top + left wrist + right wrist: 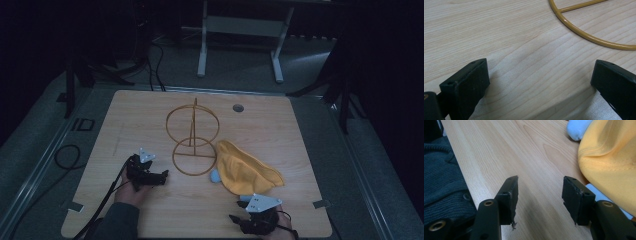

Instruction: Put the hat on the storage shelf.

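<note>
Hovering both grippers, left [159, 176] and right [234, 218], jaws open and empty. Cloth [247, 169] lies just right of the rack [193, 142]: soft, light, floppy. Pinching a hem fold should hold best.

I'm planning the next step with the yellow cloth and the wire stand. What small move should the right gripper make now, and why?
Probably ease the right gripper sideways toward the yellow cloth and take its near edge. Its jaws stand open over bare table with nothing between them, and the cloth lies just beside them, still in a heap next to the wire stand.
</note>
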The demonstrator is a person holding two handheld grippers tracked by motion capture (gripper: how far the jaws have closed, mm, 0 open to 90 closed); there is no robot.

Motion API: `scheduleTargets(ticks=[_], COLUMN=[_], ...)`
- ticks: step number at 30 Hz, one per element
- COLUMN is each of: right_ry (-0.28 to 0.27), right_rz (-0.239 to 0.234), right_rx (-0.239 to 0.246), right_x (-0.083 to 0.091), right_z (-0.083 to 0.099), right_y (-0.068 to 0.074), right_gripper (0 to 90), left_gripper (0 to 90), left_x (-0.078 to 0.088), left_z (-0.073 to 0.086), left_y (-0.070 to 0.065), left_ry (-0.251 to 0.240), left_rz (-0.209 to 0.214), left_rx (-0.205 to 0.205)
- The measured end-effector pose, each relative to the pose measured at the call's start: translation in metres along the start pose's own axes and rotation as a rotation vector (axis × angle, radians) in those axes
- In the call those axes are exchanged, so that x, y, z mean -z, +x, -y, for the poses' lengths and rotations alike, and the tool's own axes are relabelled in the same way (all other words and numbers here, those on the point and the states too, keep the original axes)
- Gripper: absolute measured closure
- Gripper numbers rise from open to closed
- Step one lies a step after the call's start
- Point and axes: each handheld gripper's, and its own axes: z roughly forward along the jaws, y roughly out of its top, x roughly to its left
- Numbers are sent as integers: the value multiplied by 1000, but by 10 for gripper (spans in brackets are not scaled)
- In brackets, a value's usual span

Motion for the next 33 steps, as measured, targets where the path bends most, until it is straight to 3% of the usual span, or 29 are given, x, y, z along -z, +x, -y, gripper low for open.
scheduleTargets(ticks=[22, 33], right_ry=[17, 22], right_rz=[46, 97], right_rx=[-16, -114], right_x=[11, 26], right_z=[7, 23], right_y=[-7, -22], right_gripper=[494, 483], left_gripper=[19, 19], left_x=[0, 0], left_z=[0, 0], left_y=[0, 0], left_ry=[0, 0], left_rz=[0, 0], left_rx=[0, 0])
